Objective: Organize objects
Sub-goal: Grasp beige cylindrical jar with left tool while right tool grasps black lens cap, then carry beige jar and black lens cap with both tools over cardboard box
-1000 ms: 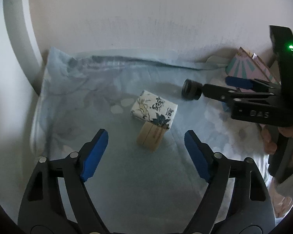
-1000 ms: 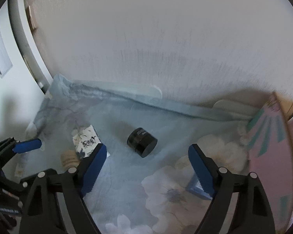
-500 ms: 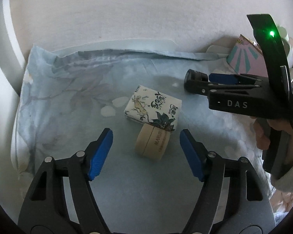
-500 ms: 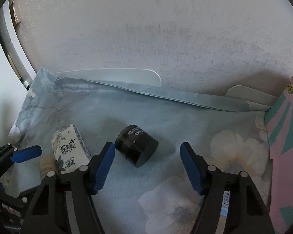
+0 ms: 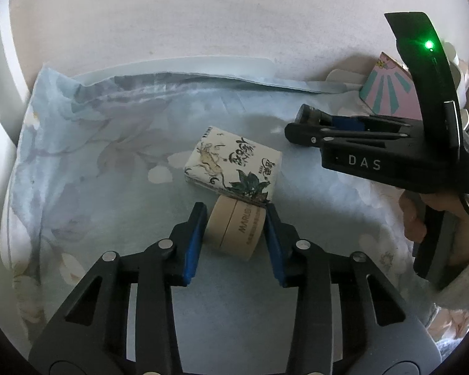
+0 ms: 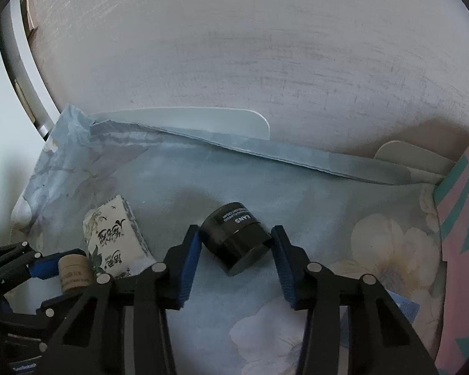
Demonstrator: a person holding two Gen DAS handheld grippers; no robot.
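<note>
A tan cylindrical jar (image 5: 237,232) lies on its side on the blue floral cloth (image 5: 109,187). My left gripper (image 5: 235,215) is closing on it, and both blue pads touch its sides. Just beyond it lies a white tissue packet (image 5: 234,165) with ink drawings, its near edge resting over the jar. In the right wrist view a black jar (image 6: 237,237) lies tilted on the cloth, and my right gripper (image 6: 235,234) is closing on it with both pads against it. The tissue packet (image 6: 112,237), the tan jar (image 6: 73,270) and the left gripper (image 6: 31,268) show at the lower left there.
A pale wall rises right behind the cloth, with a white board (image 6: 203,118) along its foot. A pink and teal patterned box (image 6: 459,250) stands at the right edge. A person's hand (image 5: 412,215) holds the right gripper's handle. A small blue item (image 6: 403,306) lies at the lower right.
Both grippers came down closer to the cloth. Their jaws went from wide apart to pressed in, the left around the tan jar and the right around the black jar.
</note>
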